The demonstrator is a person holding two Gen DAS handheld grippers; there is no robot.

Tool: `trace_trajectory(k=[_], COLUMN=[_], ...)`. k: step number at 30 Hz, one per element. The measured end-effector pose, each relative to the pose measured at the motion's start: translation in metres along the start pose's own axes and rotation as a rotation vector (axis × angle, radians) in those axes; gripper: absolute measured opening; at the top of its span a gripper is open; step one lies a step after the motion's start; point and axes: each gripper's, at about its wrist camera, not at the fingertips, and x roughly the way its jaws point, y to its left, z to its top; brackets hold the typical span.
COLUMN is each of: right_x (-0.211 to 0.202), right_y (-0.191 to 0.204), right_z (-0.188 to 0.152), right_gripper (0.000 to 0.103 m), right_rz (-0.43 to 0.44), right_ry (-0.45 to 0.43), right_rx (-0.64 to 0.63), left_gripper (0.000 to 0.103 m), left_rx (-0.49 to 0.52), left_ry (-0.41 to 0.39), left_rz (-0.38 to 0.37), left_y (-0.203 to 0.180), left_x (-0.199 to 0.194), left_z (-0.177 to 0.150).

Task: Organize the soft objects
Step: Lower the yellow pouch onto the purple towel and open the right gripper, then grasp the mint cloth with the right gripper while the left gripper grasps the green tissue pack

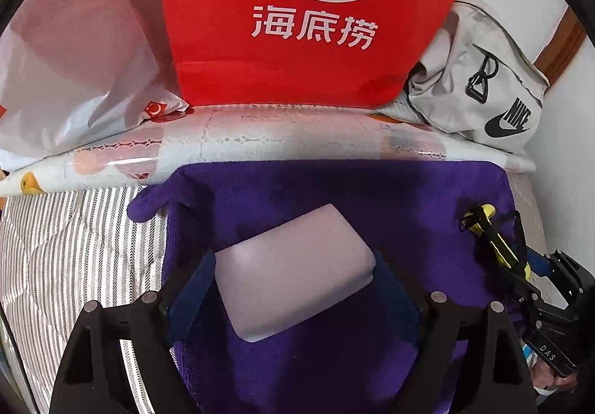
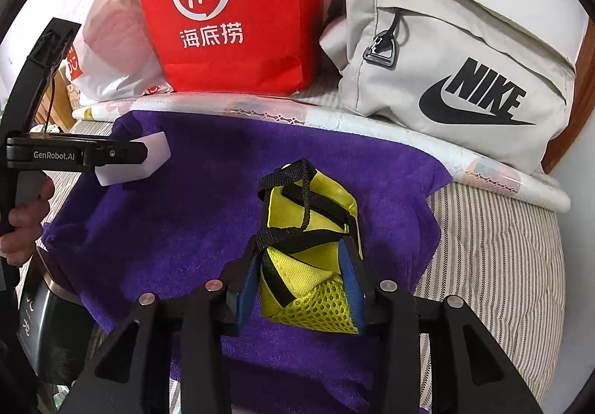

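Nearest me, my right gripper clenched a yellow mesh pouch on the purple towel; my left gripper straddled a pale foam block, grip unclear. Far off stood a red Haidilao bag and a Nike pouch, contents hidden.

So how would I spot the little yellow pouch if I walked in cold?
Find the purple towel spread on the striped bed, in front of the red paper bag. On its right half lies the yellow pouch, between the right claw pads. It alone is bright yellow, with black straps and mesh; its neighbour is a plain pale block.

red bag: top cut off | white plastic bag: contents blurred
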Motion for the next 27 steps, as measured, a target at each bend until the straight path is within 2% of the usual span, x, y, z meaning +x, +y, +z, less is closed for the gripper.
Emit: trace_trajectory(k=[3, 4, 5, 7, 10, 14, 22, 27], right_x=[-0.001, -0.002, -0.003, -0.006, -0.011, -0.022, -0.058, -0.083], right_y=[0.003, 0.003, 0.004, 0.005, 0.005, 0.004, 0.006, 0.016], right_z=[-0.001, -0.002, -0.002, -0.003, -0.004, -0.005, -0.017, -0.034], right_gripper=[0.049, 0.061, 0.068, 0.076, 0.077, 0.077, 0.08, 0.08], right_rz=[0.01, 0.015, 0.019, 0.028, 0.03, 0.039, 0.026, 0.0], right_ry=[-0.002, -0.001, -0.003, -0.015, -0.026, -0.03, -0.082, -0.08], right_rx=[-0.008, -0.01, -0.01, -0.012, -0.003, 0.011, 0.015, -0.014], left_gripper=[0.088, 0.088, 0.088, 0.088, 0.088, 0.088, 0.088, 0.087], left_rx=[-0.008, -0.009, -0.01, -0.016, -0.023, -0.042, -0.023, -0.018], left_ry=[0.015, 0.02, 0.024, 0.035, 0.025, 0.046, 0.013, -0.023], left_rz=[0.009, 0.011, 0.008, 0.014, 0.014, -0.03, -0.037, -0.007], left_y=[-0.001, 0.0, 0.0, 0.001, 0.001, -0.002, -0.009, -0.008], left_x=[0.0, -0.002, -0.003, -0.005, -0.013, -0.021, -0.058, -0.09], left_z=[-0.003, -0.004, -0.006, -0.009, -0.014, -0.019, -0.037, -0.059])
